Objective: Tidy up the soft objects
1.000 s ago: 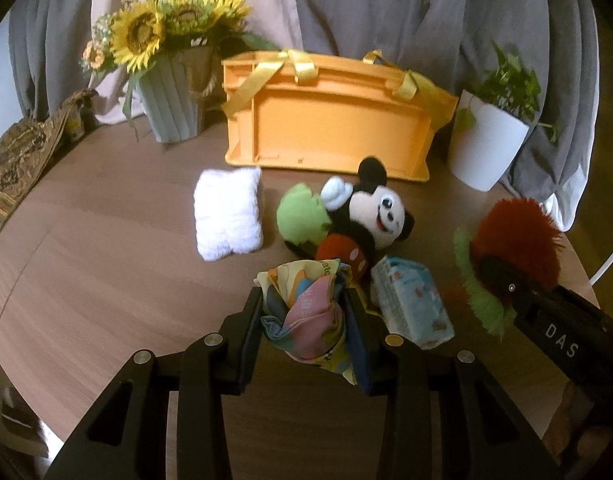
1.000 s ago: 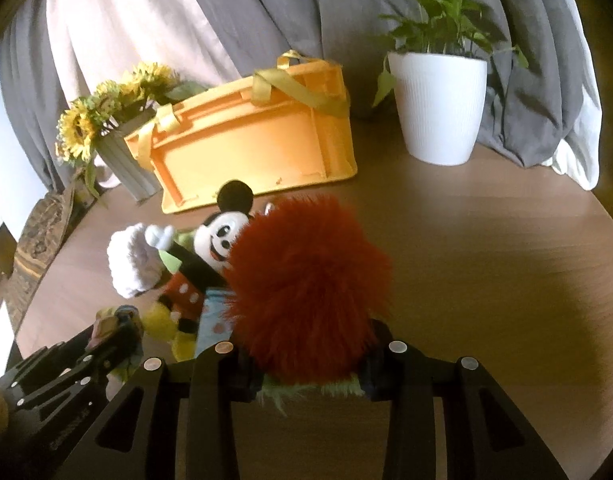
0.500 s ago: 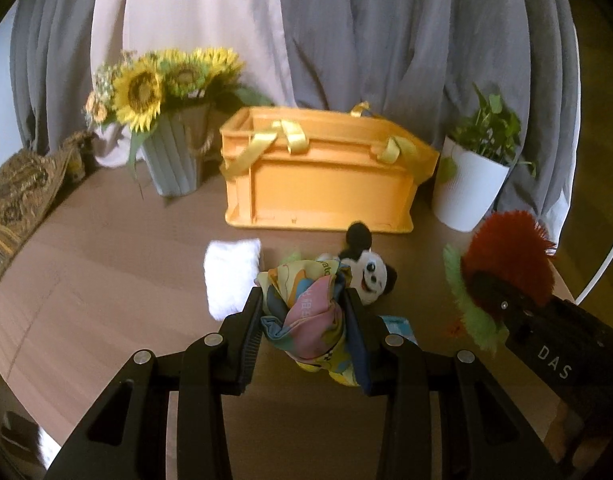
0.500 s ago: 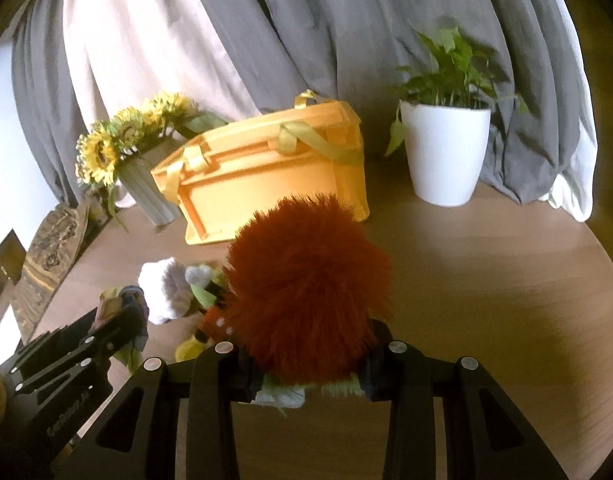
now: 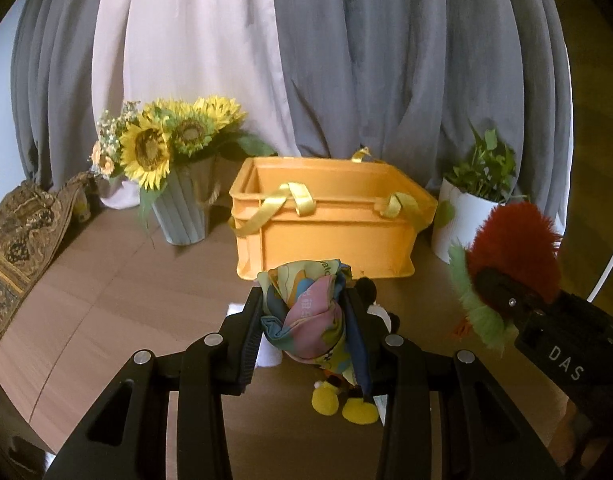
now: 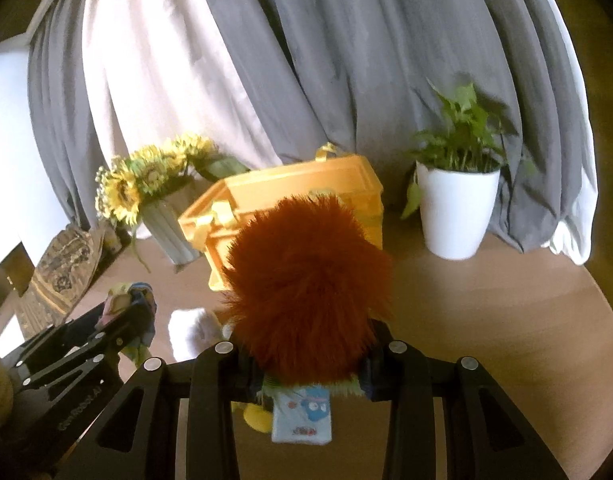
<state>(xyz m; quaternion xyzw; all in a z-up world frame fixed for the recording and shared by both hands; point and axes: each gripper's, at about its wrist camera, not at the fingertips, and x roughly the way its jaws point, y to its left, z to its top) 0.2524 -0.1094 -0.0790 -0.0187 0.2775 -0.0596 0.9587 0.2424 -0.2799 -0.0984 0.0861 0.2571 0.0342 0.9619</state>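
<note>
My left gripper [image 5: 304, 316] clamps the bunched colourful cloth [image 5: 306, 312] while my right gripper [image 6: 306, 360] grips the red furry toy [image 6: 306, 284] (green fringe), the orange crate [image 5: 326, 220] just ahead of both.

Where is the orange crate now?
In the left wrist view the orange crate stands center on the table, between the sunflower vase and the white plant pot.

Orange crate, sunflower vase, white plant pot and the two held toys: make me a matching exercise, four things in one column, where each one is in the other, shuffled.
Things:
1. colourful cloth bundle
2. red furry toy
3. sunflower vase
4. white plant pot

Places:
A. on the table right of the orange crate
B. clamped in the left tongs
C. on the table left of the orange crate
D. clamped in the right tongs

Pairs: 1-B, 2-D, 3-C, 4-A
</note>
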